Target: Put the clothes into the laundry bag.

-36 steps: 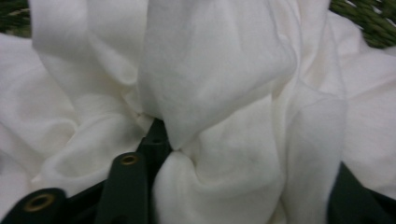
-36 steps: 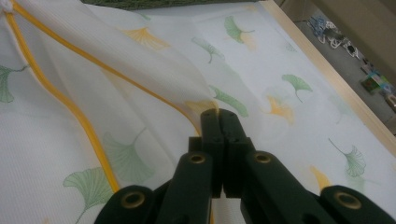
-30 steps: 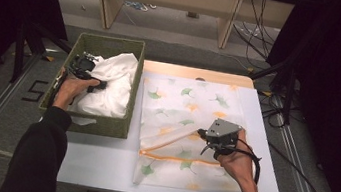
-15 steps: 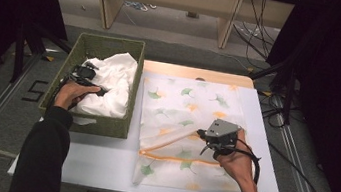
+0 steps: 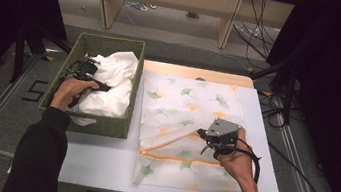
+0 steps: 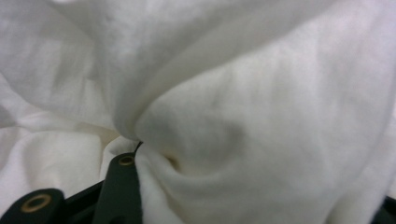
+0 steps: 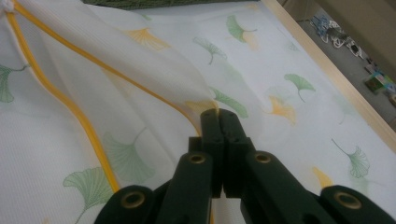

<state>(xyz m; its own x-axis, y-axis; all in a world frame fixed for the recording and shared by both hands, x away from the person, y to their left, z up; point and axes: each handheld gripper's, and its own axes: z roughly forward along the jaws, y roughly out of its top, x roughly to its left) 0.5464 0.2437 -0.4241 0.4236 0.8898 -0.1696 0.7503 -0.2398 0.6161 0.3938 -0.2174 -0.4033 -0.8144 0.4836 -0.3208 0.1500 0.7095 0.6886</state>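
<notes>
A crumpled white cloth (image 5: 118,76) lies in a green basket (image 5: 110,41) at the table's left. My left gripper (image 5: 96,81) is down in the basket against it. In the left gripper view a bulge of the cloth (image 6: 233,93) sits between the jaws, which have just been closing, and folds gather at the left jaw. A mesh laundry bag (image 5: 192,109) printed with ginkgo leaves and edged with an orange zipper lies flat on the white table. My right gripper (image 7: 218,114) is shut on the bag's zipper edge (image 7: 140,70) and holds it slightly raised.
The white table top (image 5: 98,161) has bare room in front of the basket and the bag. A wooden strip (image 5: 197,73) runs along the table's far edge. Cables (image 5: 294,169) trail off to the right, and metal rails flank the table on the floor.
The left hand has shifted slightly inside the basket and pressed into the white cloth. The right hand and the bag edge have stayed where they were.
</notes>
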